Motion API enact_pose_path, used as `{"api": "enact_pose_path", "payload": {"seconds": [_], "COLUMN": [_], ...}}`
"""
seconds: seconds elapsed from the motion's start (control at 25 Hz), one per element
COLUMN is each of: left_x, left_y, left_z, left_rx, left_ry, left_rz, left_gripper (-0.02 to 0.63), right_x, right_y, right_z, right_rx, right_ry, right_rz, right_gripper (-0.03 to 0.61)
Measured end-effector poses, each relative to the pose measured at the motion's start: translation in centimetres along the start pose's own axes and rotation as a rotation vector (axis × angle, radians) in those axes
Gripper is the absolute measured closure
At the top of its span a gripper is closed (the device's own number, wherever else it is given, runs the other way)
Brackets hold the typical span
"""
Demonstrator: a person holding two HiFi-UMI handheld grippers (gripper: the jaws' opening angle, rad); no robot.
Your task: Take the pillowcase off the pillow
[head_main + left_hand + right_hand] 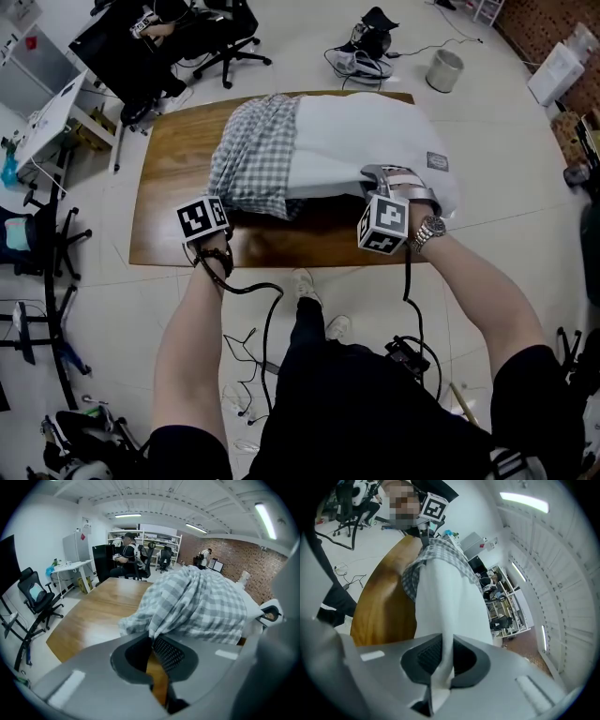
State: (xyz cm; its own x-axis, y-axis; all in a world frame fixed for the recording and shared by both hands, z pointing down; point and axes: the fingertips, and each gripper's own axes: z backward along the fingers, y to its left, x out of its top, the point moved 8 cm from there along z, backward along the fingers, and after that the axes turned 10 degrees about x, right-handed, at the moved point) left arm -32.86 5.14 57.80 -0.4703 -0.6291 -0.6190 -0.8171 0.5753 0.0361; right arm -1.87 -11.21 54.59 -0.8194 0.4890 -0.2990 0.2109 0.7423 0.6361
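Observation:
A white pillow [366, 136] lies on the wooden table [178, 169]. The grey-and-white checked pillowcase [258, 155] is bunched over the pillow's left part. My left gripper [223, 202] is at the pillowcase's near left corner. In the left gripper view it [152, 641] is shut on a fold of the checked pillowcase [201, 602]. My right gripper [380, 175] is at the pillow's near right edge. In the right gripper view it [445, 663] is shut on the white pillow [445, 602], with the checked pillowcase [440, 550] further along.
Black office chairs [225, 37] stand beyond the table, and another chair [37, 244] is at the left. A white desk [56, 112] stands at the far left and a bin [444, 69] at the back right. Cables [253, 347] lie on the floor by the person's feet.

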Motion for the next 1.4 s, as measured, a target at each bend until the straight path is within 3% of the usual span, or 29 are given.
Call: {"api": "enact_pose_path", "payload": {"seconds": [0.16, 0.36, 0.56, 0.68, 1.16, 1.4], "left_x": [-0.2, -1.1, -1.5, -1.1, 1.4, 1.2], "left_y": [2.5, 2.7, 2.2, 2.2, 1.0, -1.7], "left_z": [-0.1, 0.0, 0.9, 2.0, 7.1, 8.7], "left_rx": [0.033, 0.035, 0.026, 0.035, 0.036, 0.008], "left_ry": [0.022, 0.033, 0.025, 0.000, -0.067, -0.099], "left_rz": [0.016, -0.007, -0.050, -0.045, -0.076, -0.142], "left_gripper": [0.597, 0.593, 0.514, 0.484, 0.477, 0.472], "right_x": [-1.2, -0.4, -0.2, 0.4, 3.4, 3.1], "right_y": [0.6, 1.6, 2.3, 2.0, 0.8, 0.7], "right_z": [0.5, 1.2, 2.3, 3.2, 7.8, 9.1], "right_rx": [0.023, 0.052, 0.129, 0.172, 0.180, 0.166], "right_ry": [0.018, 0.006, -0.027, -0.022, -0.067, -0.089], "right_rz": [-0.044, -0.053, -0.089, -0.105, -0.090, -0.126], "right_gripper": [0.552, 0.534, 0.407, 0.365, 0.365, 0.365]}}
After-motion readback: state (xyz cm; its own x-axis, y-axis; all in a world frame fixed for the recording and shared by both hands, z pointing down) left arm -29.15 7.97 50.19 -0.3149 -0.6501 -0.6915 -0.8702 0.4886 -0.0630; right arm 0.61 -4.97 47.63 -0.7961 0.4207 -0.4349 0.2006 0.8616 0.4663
